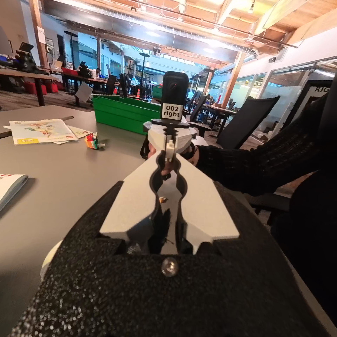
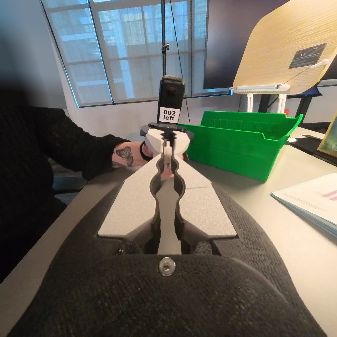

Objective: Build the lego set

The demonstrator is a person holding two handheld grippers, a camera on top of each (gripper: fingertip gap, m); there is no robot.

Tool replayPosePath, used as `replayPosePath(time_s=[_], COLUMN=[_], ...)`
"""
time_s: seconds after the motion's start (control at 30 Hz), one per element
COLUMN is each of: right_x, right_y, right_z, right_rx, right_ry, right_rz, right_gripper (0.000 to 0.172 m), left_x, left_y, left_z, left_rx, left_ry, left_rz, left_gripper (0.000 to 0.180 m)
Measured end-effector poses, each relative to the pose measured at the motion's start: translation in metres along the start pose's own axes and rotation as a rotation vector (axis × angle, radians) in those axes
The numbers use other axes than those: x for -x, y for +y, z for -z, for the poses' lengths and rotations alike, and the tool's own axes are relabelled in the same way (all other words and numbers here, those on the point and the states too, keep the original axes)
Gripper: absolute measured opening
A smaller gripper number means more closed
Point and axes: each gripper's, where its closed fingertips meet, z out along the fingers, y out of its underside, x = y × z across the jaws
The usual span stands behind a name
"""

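Grippers tip to tip, left gripper [image 1: 169,158] and right gripper [image 2: 167,158] both clamping white brick piece [image 1: 170,148]

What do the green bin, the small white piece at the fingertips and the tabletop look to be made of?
Green bin: hard plastic, semi-gloss, judging by its moulded ribs and uniform colour.
Small white piece: likely rigid plastic, matt, with a stud and blocky edges like a toy brick.
Tabletop: smooth grey laminate or similar with a slight sheen; its core cannot be told.
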Motion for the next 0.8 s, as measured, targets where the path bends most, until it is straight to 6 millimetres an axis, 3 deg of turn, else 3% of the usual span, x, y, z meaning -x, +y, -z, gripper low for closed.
replayPosePath(time_s=[0.37,0.5,0.8], right_x=[0.003,0.003,0.006], right_y=[-0.005,-0.009,0.003], right_z=[0.001,0.002,0.004], right_rx=[-0.013,-0.027,0.071], right_ry=[-0.004,0.0,-0.005], right_rz=[0.013,0.018,0.065], right_gripper=[0.004,0.004,0.004], left_x=[-0.002,-0.005,-0.005], left_y=[-0.006,-0.01,0.005], left_z=[-0.002,-0.003,-0.001], left_rx=[-0.064,-0.088,0.092], left_ry=[0.016,0.018,-0.022], left_rz=[0.026,0.033,-0.14], left_gripper=[0.01,0.004,0.003])
